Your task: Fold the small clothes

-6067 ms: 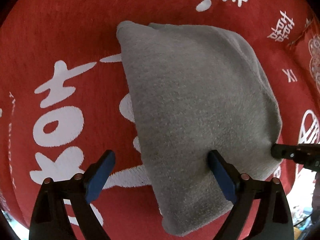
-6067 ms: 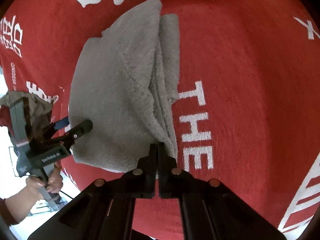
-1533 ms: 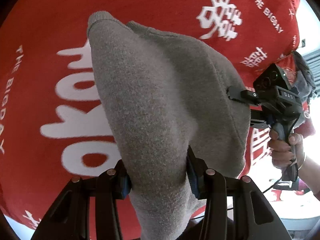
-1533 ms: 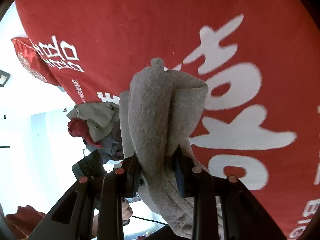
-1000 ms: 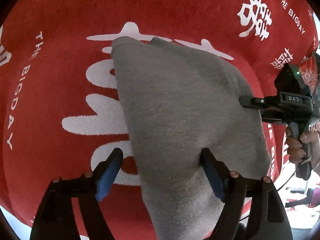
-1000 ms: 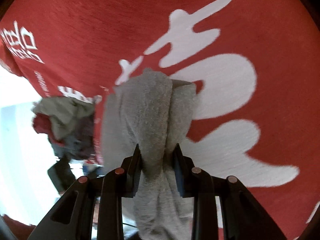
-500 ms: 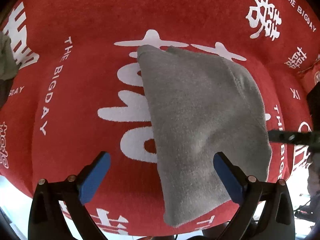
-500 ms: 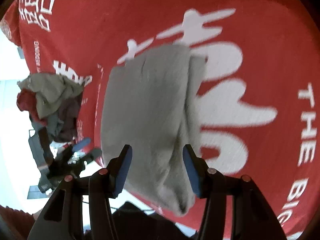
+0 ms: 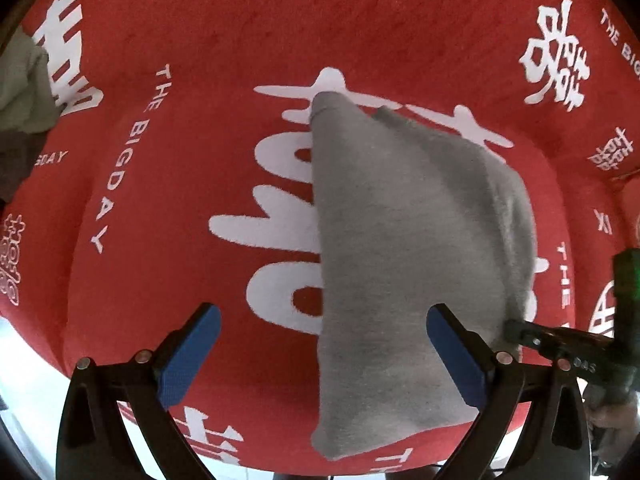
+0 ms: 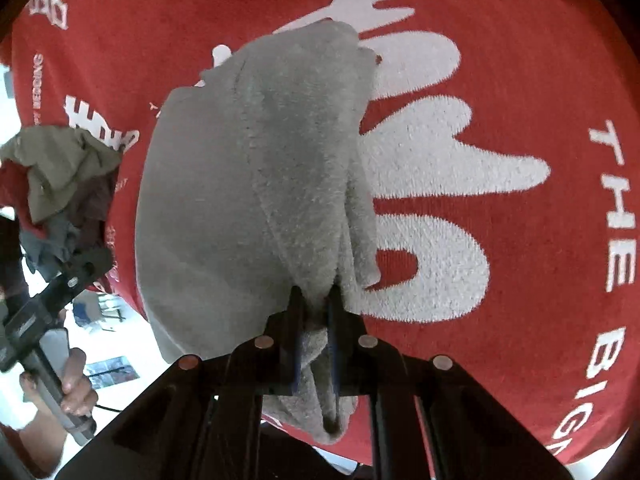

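Two grippers: both at work on one grey garment point(image 9: 408, 264), lying folded on red cloth-covered surface point(image 9: 200, 40) with white lettering.
Garment place: near centre of surface, long edge running from 12 toward 6 o'clock in left wrist view; lower end close to surface's near edge.
Left gripper point(image 9: 320, 354): jaws spread wide, blue pads clear of fabric, pointing down over garment's lower half; holding nothing.
Right gripper point(image 10: 314, 308): jaws just closing, now pinched narrow on a bunched fold at garment's near end, fabric squeezed between pads and trailing below.
Step in hand: likely a re-grip on one end for another fold or a tidy-up, left side released.
Next move calls for: probably lifting pinched end and carrying it over toward 12 o'clock, keeping layers together; left gripper either pinning other side or pulling away.
Edges: layered fold lines loose at 3 o'clock side in right wrist view; risk of layers slipping apart when lifted.
Open room: bare red cloth toward 9 and 12 o'clock in left wrist view.
Crowding: pile of other clothes point(image 10: 60, 172) at 9 o'clock in right wrist view, well apart from garment.
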